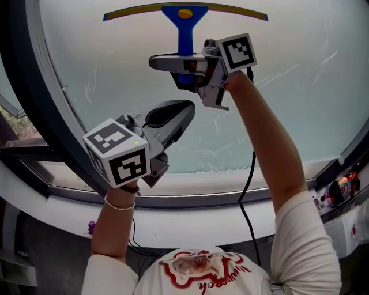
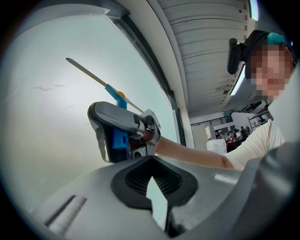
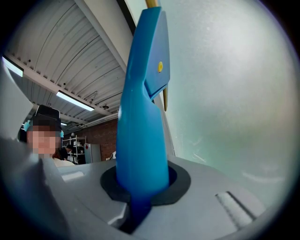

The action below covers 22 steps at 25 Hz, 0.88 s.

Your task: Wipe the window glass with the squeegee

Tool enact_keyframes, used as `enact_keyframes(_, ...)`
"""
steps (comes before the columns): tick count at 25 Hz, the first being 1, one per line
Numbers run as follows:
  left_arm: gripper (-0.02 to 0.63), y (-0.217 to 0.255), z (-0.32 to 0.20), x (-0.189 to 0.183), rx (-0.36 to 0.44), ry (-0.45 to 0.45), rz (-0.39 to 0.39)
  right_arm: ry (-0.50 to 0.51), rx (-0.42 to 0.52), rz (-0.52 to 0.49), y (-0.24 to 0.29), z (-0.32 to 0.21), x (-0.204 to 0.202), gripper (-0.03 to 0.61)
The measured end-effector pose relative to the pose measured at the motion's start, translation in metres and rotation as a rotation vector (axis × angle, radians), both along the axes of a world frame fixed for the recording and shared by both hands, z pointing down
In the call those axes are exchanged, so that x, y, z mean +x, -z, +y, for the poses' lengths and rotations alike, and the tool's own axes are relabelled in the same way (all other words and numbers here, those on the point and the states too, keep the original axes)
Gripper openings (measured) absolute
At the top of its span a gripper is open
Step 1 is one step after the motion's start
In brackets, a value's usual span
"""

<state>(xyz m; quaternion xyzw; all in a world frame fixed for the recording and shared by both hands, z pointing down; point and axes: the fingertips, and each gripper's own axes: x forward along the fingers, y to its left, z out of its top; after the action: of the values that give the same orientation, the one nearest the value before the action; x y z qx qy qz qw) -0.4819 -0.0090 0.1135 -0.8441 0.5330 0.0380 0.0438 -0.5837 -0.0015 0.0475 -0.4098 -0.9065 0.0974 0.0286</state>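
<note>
Right gripper [image 1: 183, 64] clamped on the blue handle of the squeegee [image 1: 185, 23], blade lying across the window glass [image 1: 300, 109] beyond its fingertips, left gripper [image 1: 173, 115] below the right jaws, tips closed together, holding nothing.

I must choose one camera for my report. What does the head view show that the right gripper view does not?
Only the head view: the squeegee's whole yellow-edged blade and the left gripper. Only the right gripper view: ceiling lights and a brick wall. Both: the right gripper shut on the blue handle, and the window glass.
</note>
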Motion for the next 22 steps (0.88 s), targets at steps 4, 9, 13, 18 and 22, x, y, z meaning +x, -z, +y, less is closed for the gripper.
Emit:
enact_keyframes(4,0.002,-0.01,-0.002,-0.002,-0.013,-0.001,0.021,0.011,-0.009,-0.002,-0.012,0.003,0.0,0.052)
enact_keyframes(9,0.002,-0.025,0.0,-0.003,-0.022,0.004,0.049,0.023,-0.028,0.008,-0.031,0.009,0.0,0.058)
enact_keyframes(13,0.002,-0.035,-0.004,-0.008,-0.035,0.011,0.059,0.007,-0.027,0.014,-0.052,0.006,0.0,0.061)
enact_keyframes(18,0.002,-0.049,-0.004,-0.011,-0.045,0.016,0.09,0.004,-0.03,0.03,-0.078,0.005,-0.001,0.064)
enact_keyframes(22,0.002,-0.061,-0.004,-0.013,-0.059,0.024,0.104,-0.004,-0.039,0.054,-0.097,0.002,-0.002,0.069)
